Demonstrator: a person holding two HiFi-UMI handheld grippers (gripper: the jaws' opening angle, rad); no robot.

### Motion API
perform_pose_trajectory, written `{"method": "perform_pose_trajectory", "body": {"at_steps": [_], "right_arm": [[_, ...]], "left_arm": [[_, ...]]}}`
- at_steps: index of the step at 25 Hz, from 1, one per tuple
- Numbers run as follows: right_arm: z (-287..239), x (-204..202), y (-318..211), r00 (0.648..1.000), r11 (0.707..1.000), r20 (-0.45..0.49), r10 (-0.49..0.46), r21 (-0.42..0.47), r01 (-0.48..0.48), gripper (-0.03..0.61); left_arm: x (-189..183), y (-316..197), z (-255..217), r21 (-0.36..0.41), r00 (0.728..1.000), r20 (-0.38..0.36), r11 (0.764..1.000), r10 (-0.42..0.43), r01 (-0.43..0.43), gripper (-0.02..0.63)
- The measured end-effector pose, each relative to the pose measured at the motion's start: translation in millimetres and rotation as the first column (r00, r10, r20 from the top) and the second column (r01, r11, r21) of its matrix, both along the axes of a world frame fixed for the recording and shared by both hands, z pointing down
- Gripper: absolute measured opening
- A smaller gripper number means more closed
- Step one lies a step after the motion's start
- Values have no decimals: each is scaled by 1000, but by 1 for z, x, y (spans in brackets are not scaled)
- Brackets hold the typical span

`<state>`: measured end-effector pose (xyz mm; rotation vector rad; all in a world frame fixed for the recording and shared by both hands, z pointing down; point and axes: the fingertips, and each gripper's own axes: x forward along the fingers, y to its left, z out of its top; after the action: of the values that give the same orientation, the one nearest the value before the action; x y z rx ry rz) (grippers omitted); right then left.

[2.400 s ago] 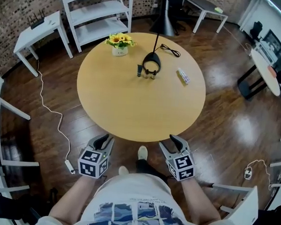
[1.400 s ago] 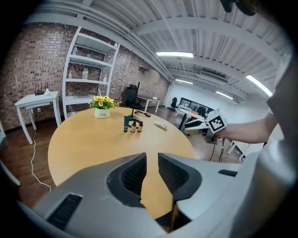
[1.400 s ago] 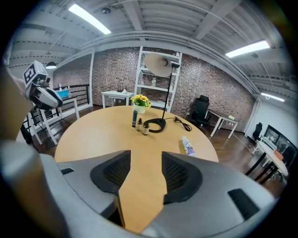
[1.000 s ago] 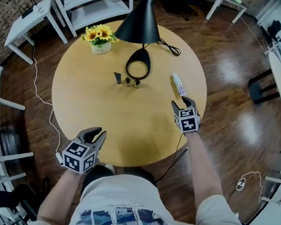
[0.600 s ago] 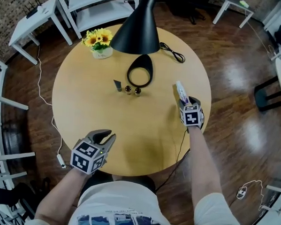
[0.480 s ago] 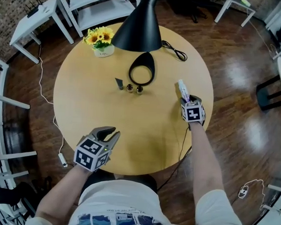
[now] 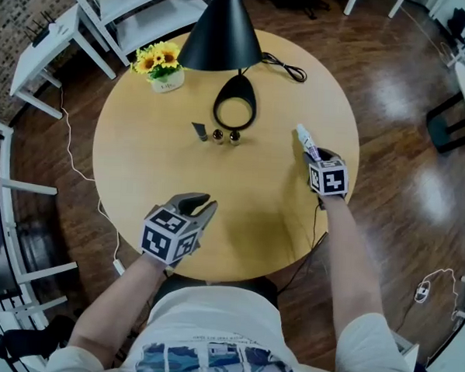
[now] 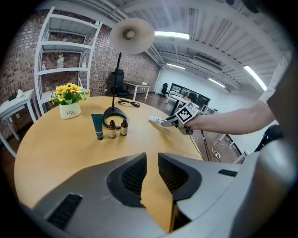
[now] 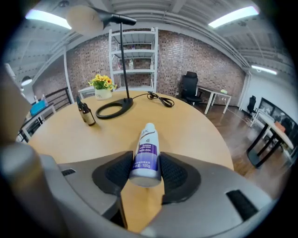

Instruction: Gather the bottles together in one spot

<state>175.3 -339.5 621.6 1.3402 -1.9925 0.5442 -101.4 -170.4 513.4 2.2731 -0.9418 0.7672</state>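
Observation:
A white bottle with a purple label (image 9: pixel 146 151) lies on its side on the round wooden table (image 7: pixel 139 184), near the right edge (image 7: pixel 305 141). My right gripper (image 9: pixel 145 169) has just been closing; its pads now press on both sides of the bottle's base. A teal tube (image 7: pixel 199 131) and two small brown bottles (image 7: pixel 217 135) (image 7: pixel 234 136) stand in a row near the table's middle. My left gripper (image 7: pixel 200 203) hovers over the near edge. Its jaws stand a narrow gap apart with nothing between them (image 8: pixel 152 160).
A black lamp's ring base (image 7: pixel 235 109) sits just behind the small bottles, its shade (image 7: pixel 220 33) overhanging the table's far side. A pot of sunflowers (image 7: pixel 157 65) stands far left, a cable (image 7: pixel 285 67) far right. White shelves and chairs surround the table.
My right gripper reached the white bottle and came down around its base. My left gripper moved up and rightward from below the table's edge to over the near rim.

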Motion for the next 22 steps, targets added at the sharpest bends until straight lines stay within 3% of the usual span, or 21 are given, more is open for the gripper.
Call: {"method": "perform_pose_trajectory", "body": {"at_steps": [5, 8, 12, 15, 18, 20, 22], "right_arm": [[-30, -37, 55, 986, 1000, 164, 17, 6, -18, 202], [-54, -60, 89, 953, 999, 301, 32, -2, -33, 202], [-91, -94, 134, 889, 1000, 458, 2, 24, -14, 202], [-118, -117, 164, 852, 997, 520, -62, 74, 27, 202], [-140, -133, 189, 820, 991, 560, -115, 125, 53, 202], [-152, -141, 203, 805, 984, 574, -153, 161, 73, 202], [-161, -147, 215, 802, 975, 563, -199, 200, 101, 202]], "left_arm": [[4, -7, -7, -11, 998, -36, 999, 42, -42, 80], [14, -9, -8, -46, 996, -77, 997, 53, -57, 80], [37, -12, -6, -135, 973, -228, 988, 42, -75, 84], [57, -19, -13, -225, 918, -396, 970, -9, -88, 138], [67, -27, -28, -298, 836, -542, 950, -88, -93, 181], [69, -30, -38, -326, 784, -609, 939, -122, -107, 202], [69, -27, -47, -341, 748, -650, 931, -135, -128, 202]]}}
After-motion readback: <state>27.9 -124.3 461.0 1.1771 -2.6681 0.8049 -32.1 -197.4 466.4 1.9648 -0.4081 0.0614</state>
